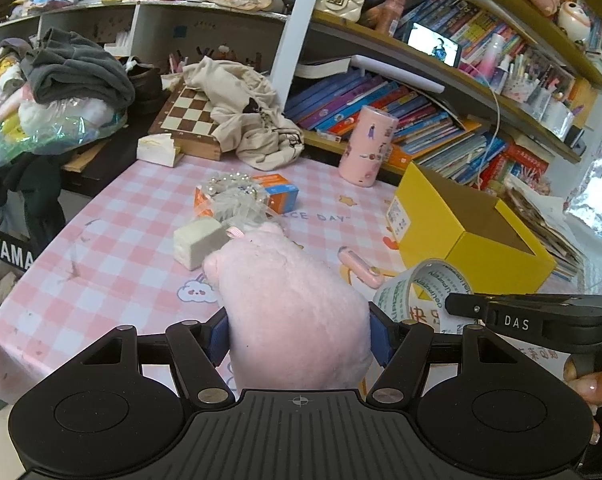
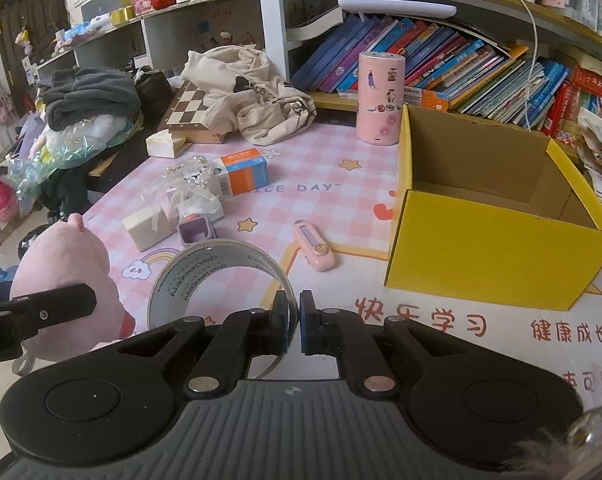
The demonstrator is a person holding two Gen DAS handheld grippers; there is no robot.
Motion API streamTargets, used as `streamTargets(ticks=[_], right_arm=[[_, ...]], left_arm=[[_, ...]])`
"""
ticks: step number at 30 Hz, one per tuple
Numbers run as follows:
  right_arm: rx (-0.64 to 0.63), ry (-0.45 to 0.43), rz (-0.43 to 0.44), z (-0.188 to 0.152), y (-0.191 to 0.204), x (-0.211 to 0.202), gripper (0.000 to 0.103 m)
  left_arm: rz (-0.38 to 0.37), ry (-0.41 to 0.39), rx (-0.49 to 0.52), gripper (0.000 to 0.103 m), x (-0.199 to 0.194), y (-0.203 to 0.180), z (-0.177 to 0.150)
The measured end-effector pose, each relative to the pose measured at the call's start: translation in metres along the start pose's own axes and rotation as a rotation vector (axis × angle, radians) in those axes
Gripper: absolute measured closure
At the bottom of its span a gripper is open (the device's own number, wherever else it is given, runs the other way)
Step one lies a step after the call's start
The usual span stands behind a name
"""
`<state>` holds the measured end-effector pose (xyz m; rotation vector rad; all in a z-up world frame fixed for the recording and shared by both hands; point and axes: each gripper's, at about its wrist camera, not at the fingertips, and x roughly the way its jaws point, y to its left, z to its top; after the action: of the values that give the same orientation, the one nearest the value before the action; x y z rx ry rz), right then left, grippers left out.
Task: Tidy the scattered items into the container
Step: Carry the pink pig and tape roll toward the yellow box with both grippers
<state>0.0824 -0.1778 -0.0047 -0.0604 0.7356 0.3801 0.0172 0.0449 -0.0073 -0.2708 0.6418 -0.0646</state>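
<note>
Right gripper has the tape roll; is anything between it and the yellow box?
Nothing visible blocks it. The tape roll in the right gripper faces bare tablecloth up to the yellow box; the pink case lies off to the side.

Counter (image 2: 341, 208): open box (image 2: 497, 248) at right, cylinder canister (image 2: 381, 100) just beyond its far-left corner. Carton (image 2: 243, 172) centre-far, slim case (image 2: 313, 250) left of box. Chessboard (image 2: 189, 108) far left, under cloth (image 2: 257, 96).

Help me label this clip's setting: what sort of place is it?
Probably a child's bedroom or study corner at home: shelves crammed with children's books, a pink checked cartoon table mat, and folded clothes piled beside a chessboard.
</note>
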Motion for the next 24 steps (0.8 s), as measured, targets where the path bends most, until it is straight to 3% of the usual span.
streamTargets(ticks=[24], right_arm=[[0.112,-0.023,-0.125,-0.029,-0.021,-0.036,0.097]], left_arm=[[-0.147,0.014,0.107,0.037,0.002,-0.027,-0.002]])
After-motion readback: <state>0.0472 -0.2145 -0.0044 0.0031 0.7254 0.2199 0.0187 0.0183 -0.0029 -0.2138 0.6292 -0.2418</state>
